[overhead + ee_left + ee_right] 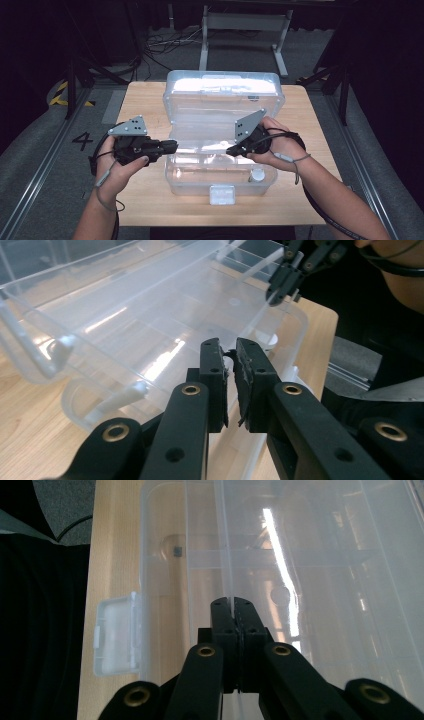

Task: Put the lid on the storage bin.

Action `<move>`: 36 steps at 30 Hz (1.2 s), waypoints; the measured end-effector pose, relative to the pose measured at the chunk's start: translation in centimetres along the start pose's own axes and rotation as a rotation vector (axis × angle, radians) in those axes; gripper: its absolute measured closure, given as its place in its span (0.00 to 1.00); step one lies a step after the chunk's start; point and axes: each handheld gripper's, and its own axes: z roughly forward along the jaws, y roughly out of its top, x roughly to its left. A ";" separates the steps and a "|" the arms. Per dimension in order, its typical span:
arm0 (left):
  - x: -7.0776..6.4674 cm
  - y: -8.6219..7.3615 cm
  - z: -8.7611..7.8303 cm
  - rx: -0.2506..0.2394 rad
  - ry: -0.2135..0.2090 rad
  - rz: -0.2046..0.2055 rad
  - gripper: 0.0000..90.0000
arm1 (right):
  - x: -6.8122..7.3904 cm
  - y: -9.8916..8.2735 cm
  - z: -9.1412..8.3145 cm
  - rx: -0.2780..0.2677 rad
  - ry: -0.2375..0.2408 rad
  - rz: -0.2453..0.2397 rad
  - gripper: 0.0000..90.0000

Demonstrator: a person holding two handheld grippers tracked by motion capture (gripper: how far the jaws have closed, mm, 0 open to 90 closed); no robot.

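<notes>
Centrally on the wooden surface (145, 100) a clear plastic box (220, 175) is seen with its lid (222, 95) swung up and back. An inner clear tray (200, 142) is being held between the two grippers, so the step in hand is judged to be lifting that tray out of the box. The left gripper (172, 146) is set at the tray's left end, its jaws nearly together with a thin clear edge apparently pinched between them. The right gripper (231, 149) is pressed together on the tray's right edge, the box lying just below and ahead of it. A white latch (222, 194) is seen on the box's near wall, and a small white round piece (257, 174) beneath the right gripper. Next, an even, level raise by both grippers is called for.
</notes>
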 end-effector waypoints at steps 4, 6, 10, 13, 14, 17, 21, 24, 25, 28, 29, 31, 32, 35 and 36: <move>0.3 0.1 0.1 -0.007 0.015 -0.013 0.92 | 0.4 0.1 0.1 0.008 -0.012 -0.012 1.00; 0.4 0.1 0.3 -0.009 0.037 -0.026 0.92 | 0.5 0.0 0.2 0.008 -0.014 -0.015 1.00; 0.7 0.1 0.6 -0.012 0.058 -0.050 0.93 | 1.0 -0.1 0.3 0.017 -0.018 -0.018 0.99; 0.8 0.1 0.7 -0.013 0.075 -0.058 0.93 | 1.3 -0.2 0.3 0.020 -0.034 -0.015 0.98; 0.8 0.1 0.6 -0.013 0.081 -0.062 0.93 | 1.5 -0.2 0.3 0.023 -0.048 -0.006 0.96; 1.0 -0.1 0.5 -0.012 0.087 -0.075 0.94 | 2.4 0.0 -0.3 0.008 -0.079 0.009 0.94; 1.0 -0.2 0.8 -0.004 0.099 -0.079 0.95 | 3.1 0.1 -1.3 -0.041 -0.093 0.026 0.91; 1.1 -0.3 1.0 0.039 0.091 -0.080 0.99 | 3.6 0.1 -1.7 -0.049 -0.099 0.021 0.92; 1.1 -0.5 1.1 0.030 0.087 -0.085 0.99 | 3.8 0.1 -1.9 -0.054 -0.083 0.025 0.92; 1.1 -0.5 1.1 0.034 0.090 -0.085 0.99 | 4.2 0.2 -2.2 -0.058 -0.083 0.016 0.93; 1.1 -0.5 1.1 0.032 0.091 -0.088 0.99 | 4.3 0.2 -2.2 -0.058 -0.079 0.015 0.93; 1.1 -0.5 1.1 0.037 0.093 -0.085 0.99 | 4.3 0.1 -2.3 -0.063 -0.074 0.024 0.93; 1.1 -0.5 1.1 0.037 0.093 -0.084 0.99 | 4.2 0.0 -2.4 -0.060 -0.079 0.025 0.93; 1.1 -0.5 1.1 0.039 0.092 -0.085 0.99 | 4.0 -0.2 -2.4 -0.065 -0.078 0.034 0.94; 1.1 -0.5 1.1 0.041 0.092 -0.084 0.99 | 3.9 -0.3 -2.5 -0.067 -0.076 0.041 0.95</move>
